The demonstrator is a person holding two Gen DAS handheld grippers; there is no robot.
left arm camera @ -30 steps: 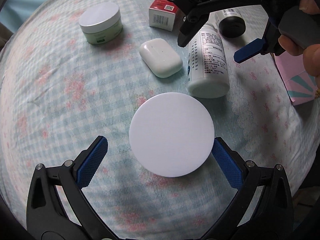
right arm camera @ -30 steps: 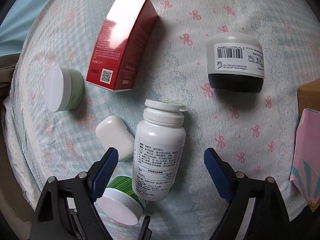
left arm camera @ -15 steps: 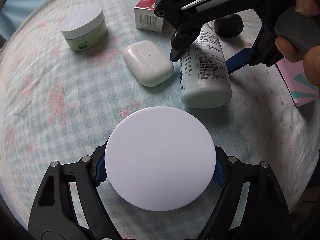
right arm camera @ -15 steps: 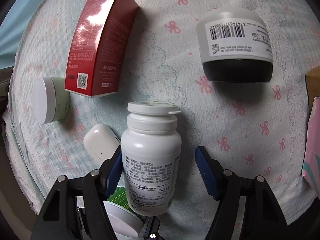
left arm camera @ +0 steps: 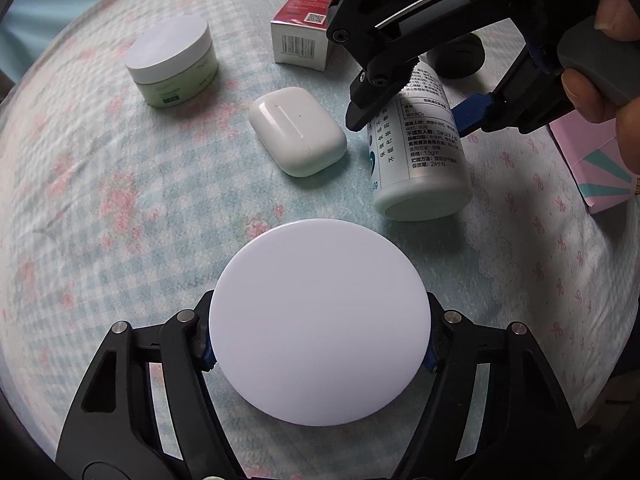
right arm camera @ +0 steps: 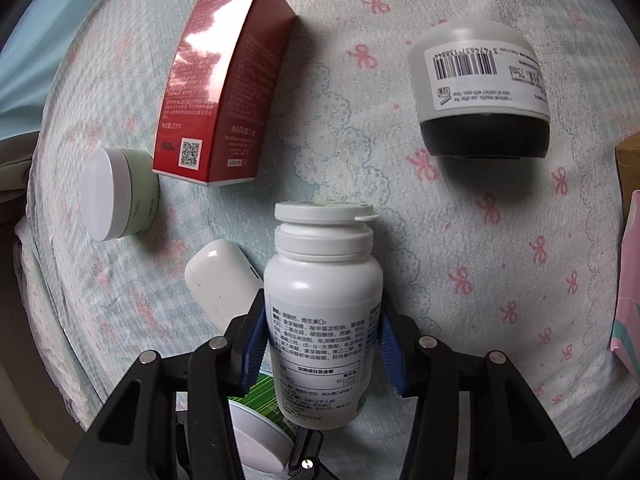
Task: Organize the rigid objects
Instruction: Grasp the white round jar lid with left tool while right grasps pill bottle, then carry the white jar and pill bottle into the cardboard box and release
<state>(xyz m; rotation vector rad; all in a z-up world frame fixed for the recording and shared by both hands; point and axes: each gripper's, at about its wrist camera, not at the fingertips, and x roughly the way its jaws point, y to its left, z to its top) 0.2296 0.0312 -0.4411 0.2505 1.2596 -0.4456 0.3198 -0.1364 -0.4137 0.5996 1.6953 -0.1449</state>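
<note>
White plastic supplement bottle, lying on its side on the bow-printed bedspread, sits between the blue pads of the right gripper; the jaws are closing and look pressed to its flanks. Just beside the bottle, toward its base, the left gripper pinches a round white-lidded jar with a green striped wall. On the bottle's other side a white glossy earbud case almost touches it. Farther off stand a pale green cream jar and a red cardboard carton; a white-and-black tub lies well apart.

Nothing appears sorted yet: both picks are just secured, every item is still loose on the cloth.

A second ago both grippers stood spread wide around their objects.
</note>
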